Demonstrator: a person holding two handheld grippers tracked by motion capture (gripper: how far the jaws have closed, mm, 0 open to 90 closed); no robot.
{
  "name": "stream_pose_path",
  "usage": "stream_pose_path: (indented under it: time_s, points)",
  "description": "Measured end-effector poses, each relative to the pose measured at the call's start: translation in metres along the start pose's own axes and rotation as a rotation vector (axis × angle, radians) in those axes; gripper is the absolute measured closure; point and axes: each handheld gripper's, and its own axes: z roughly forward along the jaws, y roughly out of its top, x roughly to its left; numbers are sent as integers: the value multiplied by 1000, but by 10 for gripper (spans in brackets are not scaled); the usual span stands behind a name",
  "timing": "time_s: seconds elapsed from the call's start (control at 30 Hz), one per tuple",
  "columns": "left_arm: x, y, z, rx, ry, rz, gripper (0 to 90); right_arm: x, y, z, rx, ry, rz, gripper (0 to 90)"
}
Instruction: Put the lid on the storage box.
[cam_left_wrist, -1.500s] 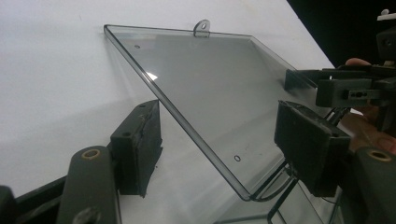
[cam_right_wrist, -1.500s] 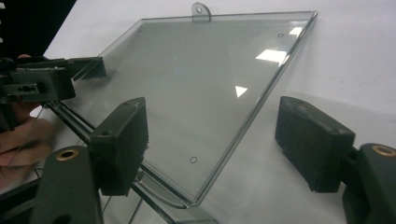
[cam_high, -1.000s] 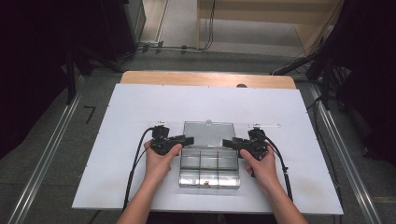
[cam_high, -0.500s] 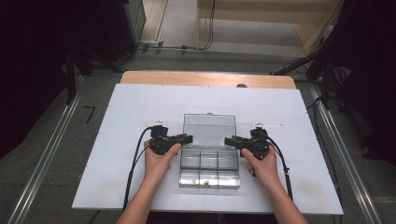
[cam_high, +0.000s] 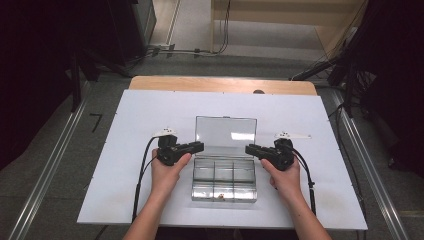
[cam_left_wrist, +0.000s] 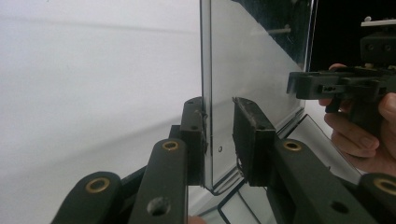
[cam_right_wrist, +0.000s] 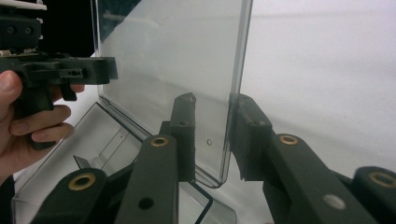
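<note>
A clear plastic compartment box (cam_high: 224, 180) lies near the table's front with its lid (cam_high: 226, 132) standing up at the back. My left gripper (cam_high: 200, 146) reaches in from the left and straddles the lid's left edge (cam_left_wrist: 208, 93). One pad (cam_left_wrist: 194, 135) rests against the lid and the other pad (cam_left_wrist: 247, 135) stands a little off it. My right gripper (cam_high: 248, 149) straddles the lid's right edge (cam_right_wrist: 236, 70) the same way, with a gap at its inner pad (cam_right_wrist: 184, 135). Both pairs of jaws have just been closing around the lid.
The box sits on a white board (cam_high: 130, 130) over a wooden table (cam_high: 220, 84). Small brown bits (cam_high: 218, 196) lie in a front compartment. Cables trail from both grippers toward the front edge. Dark furniture and floor cables surround the table.
The lid's top edge has swung away from the person and the lid looks taller in the high view. Both hands have stayed nearly where they were.
</note>
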Motion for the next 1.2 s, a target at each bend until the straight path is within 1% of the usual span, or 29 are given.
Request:
stream_pose_path:
  time_s: [0.17,0.27,0.3,0.37,0.4,0.47,0.57,0.63,0.7,0.8,0.87,0.93,1.03,1.13,1.2]
  points:
    - [-1,0,-1,-3,-1,26,758,3,0,-2,-5,-17,-37,722]
    - [-2,1,0,-9,5,32,754,4,-1,-3,-11,-23,-54,725]
    - [-3,1,0,-10,11,43,750,4,-1,-3,-13,-24,-60,725]
    - [-4,5,2,-12,32,82,736,5,-2,-4,-17,-32,-75,729]
    - [-5,8,3,-19,33,93,718,5,-2,-4,-23,-32,-85,733]
    - [-7,15,1,-57,24,105,679,6,-2,-5,-25,-38,-94,734]
    - [-9,27,0,-94,18,107,630,7,-3,-5,-32,-47,-115,734]
    - [-10,34,0,-107,27,106,603,7,-4,-5,-37,-50,-122,733]
    - [-11,41,0,-110,27,117,603,8,-4,-5,-41,-53,-130,734]
    - [-14,45,-2,-116,17,119,628,9,-5,-5,-48,-64,-152,733]
    - [-16,44,-2,-114,30,128,643,10,-5,-5,-55,-72,-170,732]
    - [-16,44,-3,-113,35,126,675,11,-5,-5,-56,-76,-175,730]
    - [-18,42,-7,-119,33,123,706,12,-5,-6,-62,-82,-189,728]
    - [-20,39,-10,-130,30,139,710,13,-5,-6,-65,-84,-199,727]
    - [-22,37,-13,-141,26,142,712,13,-5,-6,-66,-82,-205,725]
